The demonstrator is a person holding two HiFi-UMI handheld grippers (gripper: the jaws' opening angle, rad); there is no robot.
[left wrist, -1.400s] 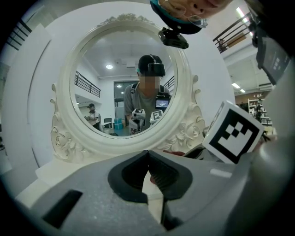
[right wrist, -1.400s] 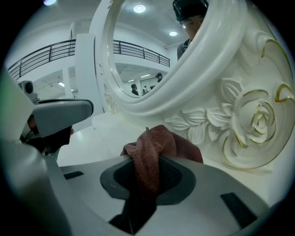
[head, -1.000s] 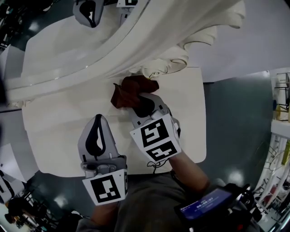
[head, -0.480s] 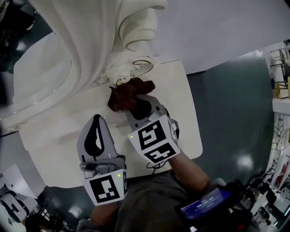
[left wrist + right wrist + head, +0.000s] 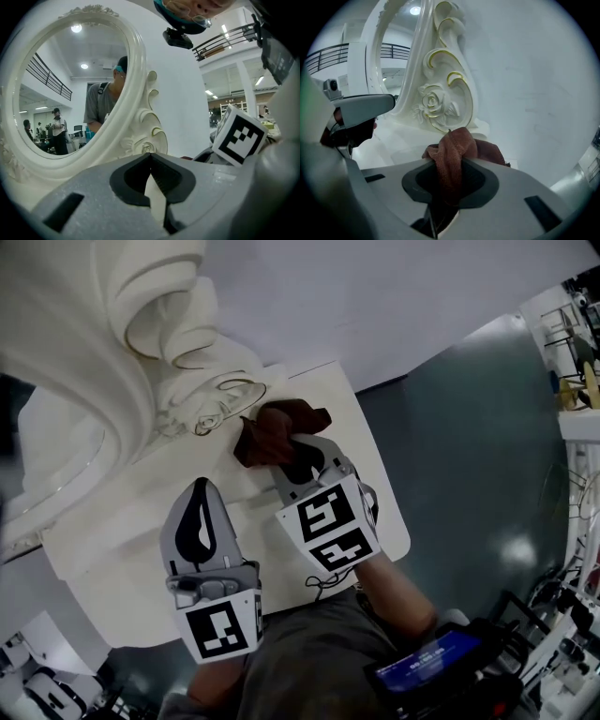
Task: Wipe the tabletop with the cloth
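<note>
The right hand-held gripper (image 5: 289, 454) is clamped on a brown cloth (image 5: 277, 426). In the right gripper view the fabric (image 5: 456, 146) is pinched between the closed jaws and bunches up above them. From the head view, the loose part of the cloth spills out at 12 o'clock from the jaws and lies on the white bench (image 5: 131, 554), right at the foot of an ornate white mirror (image 5: 122, 343). The cloth touches or nearly touches the carved rose and gilt scrolls (image 5: 436, 105) at the frame's base; I cannot tell which.

The left hand-held gripper (image 5: 199, 488) sits at about 8 o'clock from the right one, just beside it and over the bench. Its jaws are pressed together with nothing between them, as the left gripper view shows (image 5: 151, 161). That view looks up at the oval glass (image 5: 70, 89), where a person in a grey shirt is reflected. The right gripper's marker cube (image 5: 239, 136) is at 3 o'clock.

The mirror fills the bench from 9 to 12 o'clock. The bench's rounded corner is at 4 o'clock from the cloth, with grey floor (image 5: 469, 446) past it.
</note>
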